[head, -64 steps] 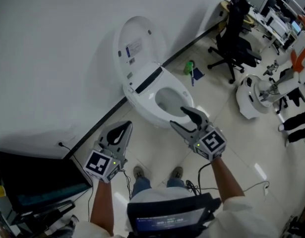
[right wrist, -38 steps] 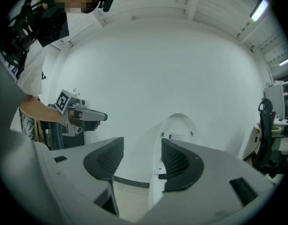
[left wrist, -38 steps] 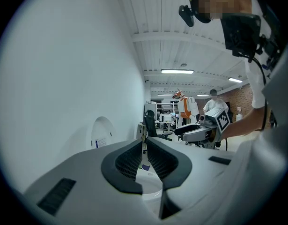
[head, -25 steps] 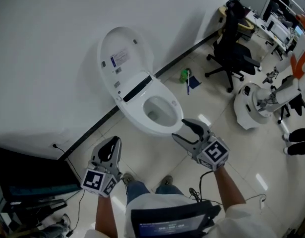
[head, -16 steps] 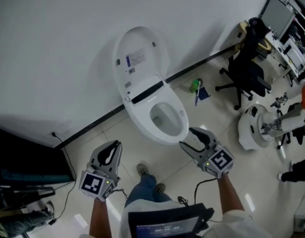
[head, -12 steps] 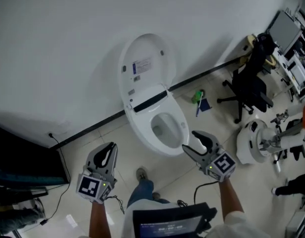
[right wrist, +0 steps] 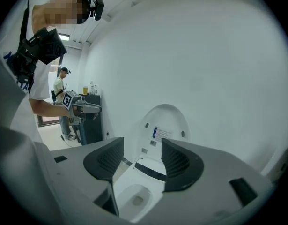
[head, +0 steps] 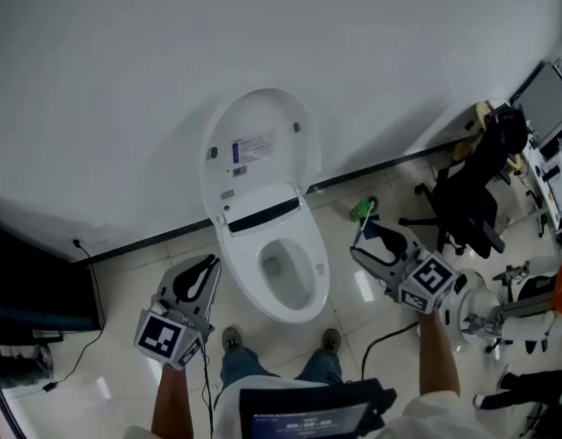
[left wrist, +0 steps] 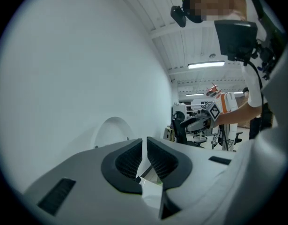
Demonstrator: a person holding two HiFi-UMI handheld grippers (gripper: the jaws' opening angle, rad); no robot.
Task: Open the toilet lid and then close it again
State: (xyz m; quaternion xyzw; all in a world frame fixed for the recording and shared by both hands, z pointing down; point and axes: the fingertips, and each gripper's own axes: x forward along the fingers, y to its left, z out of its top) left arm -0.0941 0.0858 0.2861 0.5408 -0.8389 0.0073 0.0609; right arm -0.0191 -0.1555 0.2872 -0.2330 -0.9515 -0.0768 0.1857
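Standing over the toilet on the tiled floor, shoes just in front of the bowl, with the toilet lid raised upright against the white wall behind it. Holding the left gripper near the bowl's left side, jaws drawn almost together with nothing between them. Holding the right gripper off the bowl's right side, jaws apart and empty, touching neither seat nor lid.
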